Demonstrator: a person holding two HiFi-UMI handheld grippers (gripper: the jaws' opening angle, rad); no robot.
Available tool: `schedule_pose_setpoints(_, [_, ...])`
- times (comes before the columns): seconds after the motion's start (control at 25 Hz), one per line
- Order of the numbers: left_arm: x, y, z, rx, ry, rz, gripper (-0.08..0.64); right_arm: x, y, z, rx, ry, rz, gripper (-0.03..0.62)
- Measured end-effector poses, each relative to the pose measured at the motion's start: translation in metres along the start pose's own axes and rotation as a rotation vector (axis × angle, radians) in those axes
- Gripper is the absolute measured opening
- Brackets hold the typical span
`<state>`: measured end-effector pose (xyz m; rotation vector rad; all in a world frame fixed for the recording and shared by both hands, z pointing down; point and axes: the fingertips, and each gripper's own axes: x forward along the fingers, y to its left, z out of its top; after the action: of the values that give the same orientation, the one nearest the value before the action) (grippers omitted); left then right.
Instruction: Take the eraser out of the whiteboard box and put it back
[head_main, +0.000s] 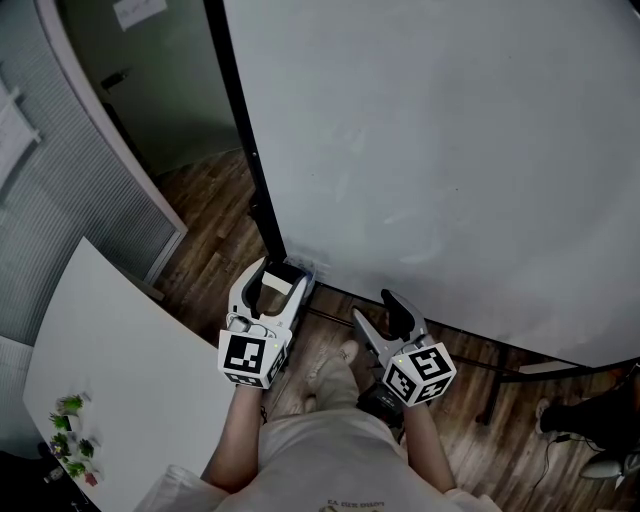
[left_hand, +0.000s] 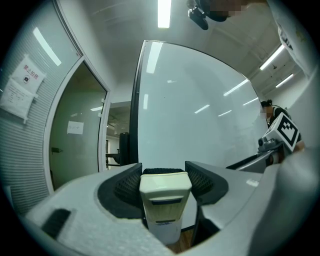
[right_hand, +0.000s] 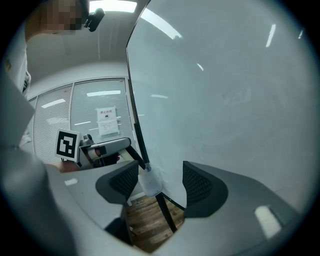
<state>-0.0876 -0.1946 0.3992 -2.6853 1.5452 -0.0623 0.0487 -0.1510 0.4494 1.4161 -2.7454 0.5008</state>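
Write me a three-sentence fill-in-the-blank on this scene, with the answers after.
1. The left gripper is shut on a cream ____.
2. The right gripper holds nothing; its jaws stand ____.
3. Ahead of both grippers stands a large ____ on a black frame.
Missing words: eraser; open; whiteboard.

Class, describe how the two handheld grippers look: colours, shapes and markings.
The left gripper and right gripper are grey moulded plastic, each carrying a white cube printed with black square markers. Their curved tongs are lined with black ribbed pads.
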Motion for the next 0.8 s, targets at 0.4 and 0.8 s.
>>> schedule_pose_setpoints(0.4, [0.004, -0.001, -0.007, -0.004, 0.014, -0.006, 0.267, -0.001, -0.006, 0.000, 0.002, 0.005, -0.011, 0.279])
schedule_pose_setpoints(0.8, [0.005, 0.001, -0.018, -0.018, 0.033, -0.008, 0.267, 0.002, -0.006, -0.006, 0.009, 0.016, -0.012, 0.279])
